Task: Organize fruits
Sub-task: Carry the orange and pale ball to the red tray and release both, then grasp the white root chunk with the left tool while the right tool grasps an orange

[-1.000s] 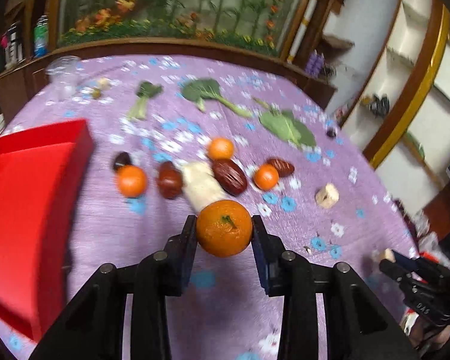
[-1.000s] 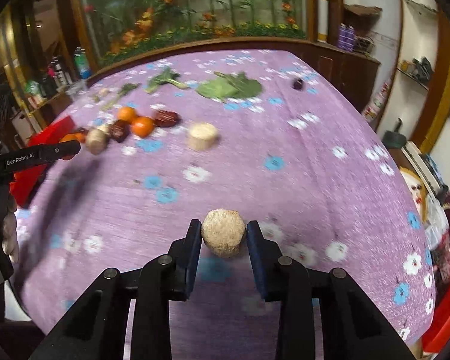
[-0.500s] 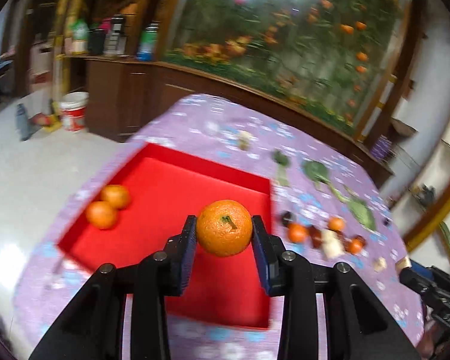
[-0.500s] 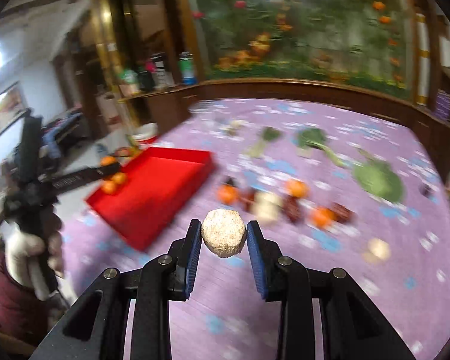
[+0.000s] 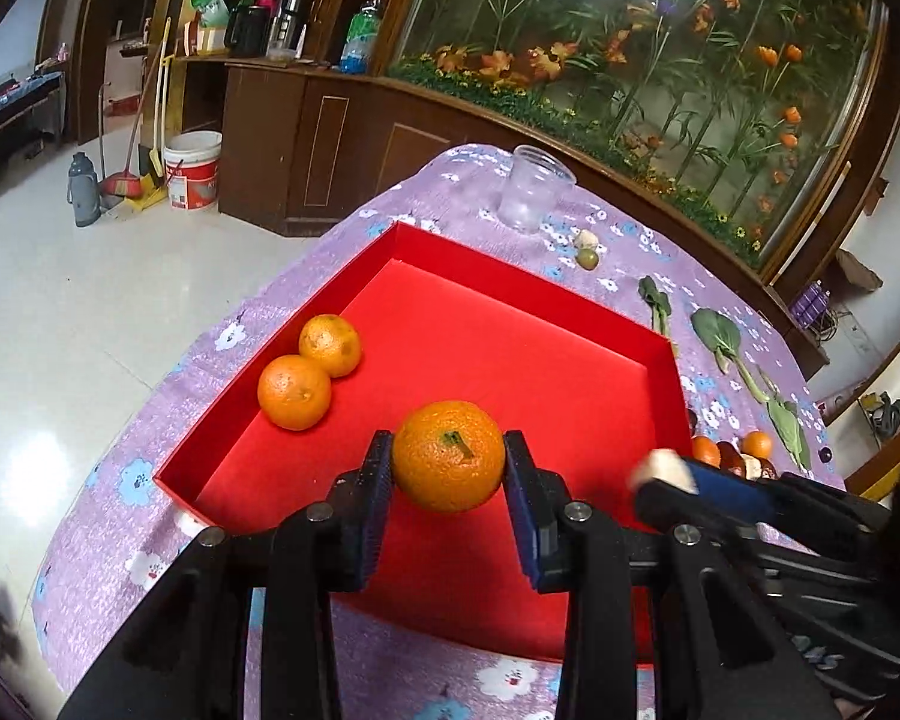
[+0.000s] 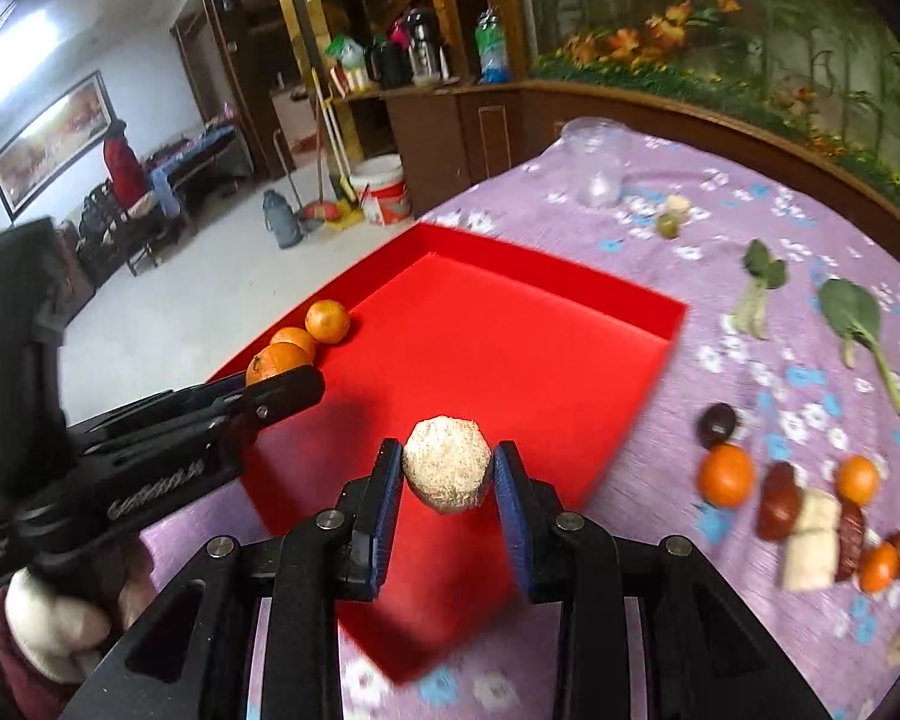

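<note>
Both tongs hang over the red tray, each carrying fruit.

The tray (image 5: 660, 372) lies straight below and ahead of both; the left tongs (image 5: 447, 468) pinch an orange (image 5: 448, 455) above its near half, nearer the two oranges (image 5: 294, 390) in its left corner, while the right tongs (image 6: 447, 477) pinch a pale rough ball (image 6: 447, 463) above its near edge. The ball's kind is unclear; the fruit (image 6: 804, 510) right of the tray blurs.
</note>
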`<state>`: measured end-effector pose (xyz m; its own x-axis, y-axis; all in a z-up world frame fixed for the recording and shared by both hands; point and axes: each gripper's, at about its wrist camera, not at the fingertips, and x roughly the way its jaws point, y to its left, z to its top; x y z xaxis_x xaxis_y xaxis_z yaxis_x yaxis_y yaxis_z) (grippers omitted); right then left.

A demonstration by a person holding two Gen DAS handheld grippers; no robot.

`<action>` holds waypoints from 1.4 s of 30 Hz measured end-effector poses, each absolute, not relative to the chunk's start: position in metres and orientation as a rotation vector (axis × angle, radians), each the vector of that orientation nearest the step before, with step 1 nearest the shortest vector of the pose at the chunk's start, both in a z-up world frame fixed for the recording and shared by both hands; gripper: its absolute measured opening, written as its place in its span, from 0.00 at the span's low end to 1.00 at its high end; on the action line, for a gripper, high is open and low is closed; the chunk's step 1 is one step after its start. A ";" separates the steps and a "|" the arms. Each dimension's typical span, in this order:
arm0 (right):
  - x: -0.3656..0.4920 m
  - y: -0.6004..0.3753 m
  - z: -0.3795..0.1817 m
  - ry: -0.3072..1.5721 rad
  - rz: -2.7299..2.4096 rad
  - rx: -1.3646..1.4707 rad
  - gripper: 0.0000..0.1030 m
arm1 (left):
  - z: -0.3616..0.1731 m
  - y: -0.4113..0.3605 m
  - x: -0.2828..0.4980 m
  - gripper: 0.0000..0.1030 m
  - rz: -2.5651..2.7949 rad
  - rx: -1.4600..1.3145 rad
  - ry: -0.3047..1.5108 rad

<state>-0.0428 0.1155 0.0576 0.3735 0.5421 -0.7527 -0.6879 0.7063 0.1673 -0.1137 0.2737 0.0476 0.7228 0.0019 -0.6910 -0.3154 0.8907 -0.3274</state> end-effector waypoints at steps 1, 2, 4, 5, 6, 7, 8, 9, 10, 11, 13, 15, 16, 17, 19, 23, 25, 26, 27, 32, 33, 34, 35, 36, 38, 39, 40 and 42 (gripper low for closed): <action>-0.038 0.126 0.049 0.901 0.790 -0.199 0.33 | 0.046 0.275 -0.113 0.34 0.180 -0.452 0.752; -0.038 0.126 0.049 0.901 0.790 -0.199 0.33 | 0.044 0.277 -0.114 0.34 0.179 -0.460 0.754; -0.035 0.132 0.044 0.910 0.785 -0.208 0.34 | 0.042 0.281 -0.114 0.34 0.182 -0.481 0.756; -0.036 0.134 0.043 0.910 0.782 -0.213 0.34 | 0.041 0.284 -0.114 0.34 0.180 -0.497 0.755; -0.036 0.135 0.043 0.908 0.777 -0.215 0.34 | 0.040 0.286 -0.114 0.35 0.179 -0.507 0.753; -0.036 0.134 0.042 0.903 0.772 -0.212 0.34 | 0.040 0.287 -0.114 0.37 0.181 -0.513 0.750; -0.036 0.135 0.043 0.901 0.770 -0.209 0.34 | 0.041 0.288 -0.116 0.37 0.183 -0.518 0.746; -0.035 0.135 0.043 0.899 0.771 -0.206 0.34 | 0.042 0.289 -0.117 0.40 0.183 -0.525 0.742; -0.036 0.135 0.044 0.894 0.772 -0.204 0.34 | 0.043 0.289 -0.117 0.41 0.184 -0.527 0.740; -0.039 0.134 0.049 0.880 0.771 -0.204 0.35 | 0.044 0.288 -0.118 0.42 0.184 -0.526 0.737; -0.040 0.134 0.050 0.876 0.769 -0.203 0.40 | 0.049 0.284 -0.121 0.43 0.182 -0.524 0.730; -0.042 0.130 0.055 0.865 0.769 -0.187 0.40 | 0.054 0.282 -0.124 0.44 0.180 -0.521 0.722; -0.043 0.125 0.060 0.857 0.768 -0.170 0.40 | 0.057 0.281 -0.126 0.46 0.180 -0.518 0.717; -0.044 0.120 0.064 0.851 0.764 -0.152 0.41 | 0.062 0.279 -0.128 0.48 0.182 -0.516 0.707; -0.046 0.103 0.071 0.838 0.744 -0.109 0.45 | 0.067 0.276 -0.132 0.52 0.185 -0.514 0.695; -0.048 0.065 0.079 0.824 0.688 -0.043 0.48 | 0.080 0.266 -0.139 0.60 0.187 -0.506 0.675; -0.054 0.021 0.080 0.817 0.626 0.005 0.48 | 0.085 0.256 -0.143 0.60 0.177 -0.490 0.671; -0.054 0.021 0.080 0.817 0.626 0.005 0.48 | 0.088 0.250 -0.145 0.60 0.169 -0.478 0.668; -0.055 0.009 0.080 0.815 0.609 0.016 0.49 | 0.090 0.245 -0.145 0.61 0.162 -0.467 0.669; -0.059 -0.075 0.071 0.828 0.472 0.106 0.51 | 0.101 0.203 -0.143 0.61 0.089 -0.421 0.681; -0.059 -0.088 0.069 0.831 0.454 0.122 0.50 | 0.103 0.194 -0.142 0.61 0.073 -0.407 0.684; -0.060 -0.104 0.067 0.835 0.429 0.138 0.50 | 0.104 0.185 -0.141 0.61 0.057 -0.390 0.688; -0.061 -0.118 0.065 0.835 0.407 0.149 0.50 | 0.106 0.174 -0.139 0.61 0.039 -0.370 0.695; -0.062 -0.129 0.064 0.834 0.390 0.154 0.50 | 0.107 0.162 -0.137 0.61 0.015 -0.348 0.704; -0.063 -0.152 0.061 0.830 0.349 0.157 0.50 | 0.106 0.141 -0.129 0.61 -0.030 -0.316 0.724; -0.062 -0.161 0.060 0.829 0.334 0.155 0.50 | 0.105 0.129 -0.124 0.61 -0.057 -0.296 0.737; -0.062 -0.169 0.058 0.830 0.317 0.152 0.50 | 0.103 0.116 -0.117 0.61 -0.085 -0.275 0.751; -0.059 -0.184 0.054 0.833 0.287 0.151 0.50 | 0.098 0.095 -0.106 0.61 -0.127 -0.237 0.771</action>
<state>-0.0588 -0.1843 0.0542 0.6371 0.3093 -0.7060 -0.1916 0.9508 0.2436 -0.1064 0.0950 0.0979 0.7113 -0.2002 -0.6738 0.0272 0.9657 -0.2581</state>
